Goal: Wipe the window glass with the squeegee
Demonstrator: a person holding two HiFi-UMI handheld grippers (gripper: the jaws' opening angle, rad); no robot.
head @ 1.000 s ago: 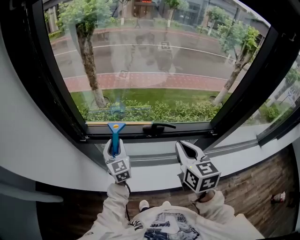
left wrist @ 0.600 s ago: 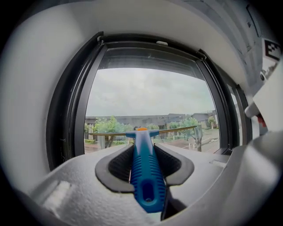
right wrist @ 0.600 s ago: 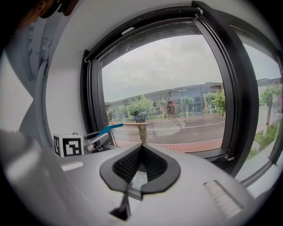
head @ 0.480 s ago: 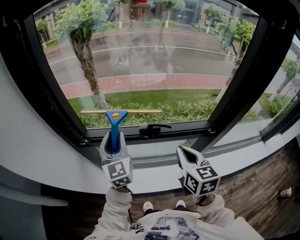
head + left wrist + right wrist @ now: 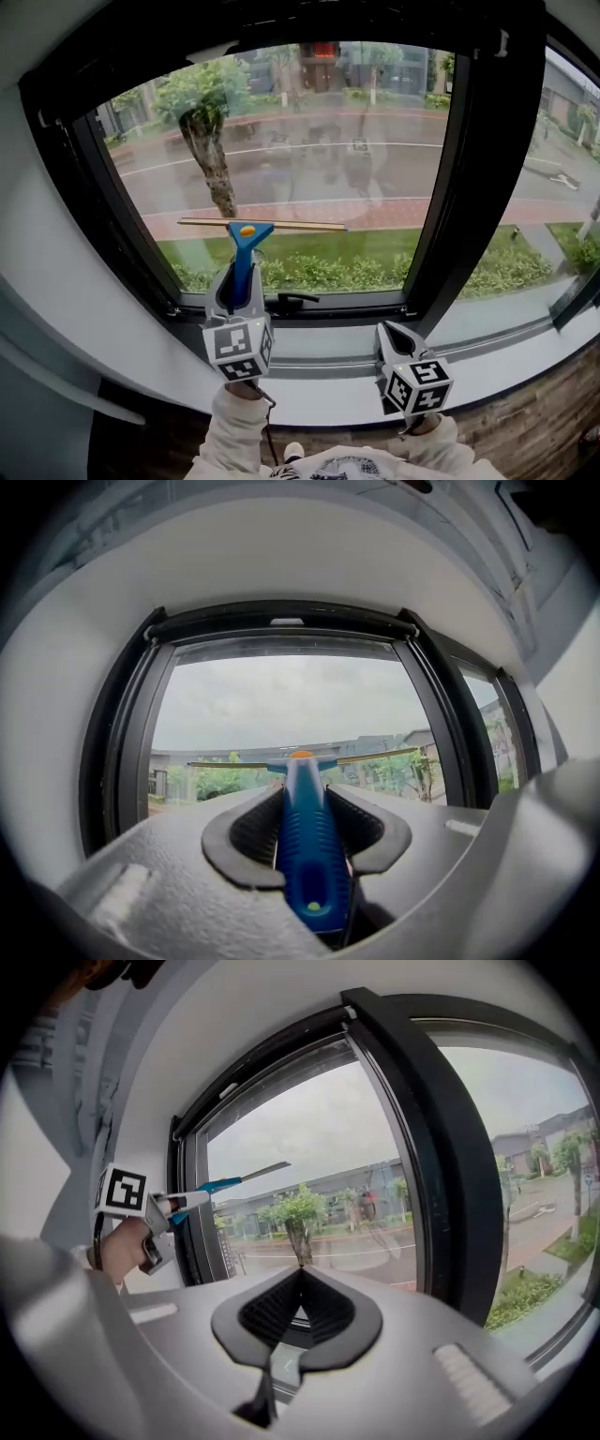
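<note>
One squeegee (image 5: pixel 251 230), pinched by its handle in my left gripper (image 5: pixel 236 277), blade level across the lower glass (image 5: pixel 337 131), most of it still above. Right gripper (image 5: pixel 391 331) is closed on nothing, down by the sill (image 5: pixel 319 343).

Left gripper (image 5: pixel 240 279) is held raised, jaws clamped on the squeegee (image 5: pixel 246 239) handle. Right gripper (image 5: pixel 392 330) is held lower, beside it, jaw tips pressed together.

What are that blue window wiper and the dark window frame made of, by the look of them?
The squeegee handle looks like matte blue moulded plastic: ribbed grip, orange dot. Its thin crossbar looks yellowish, perhaps brass. The window frame looks like smooth dark coated metal, though plastic is possible.
</note>
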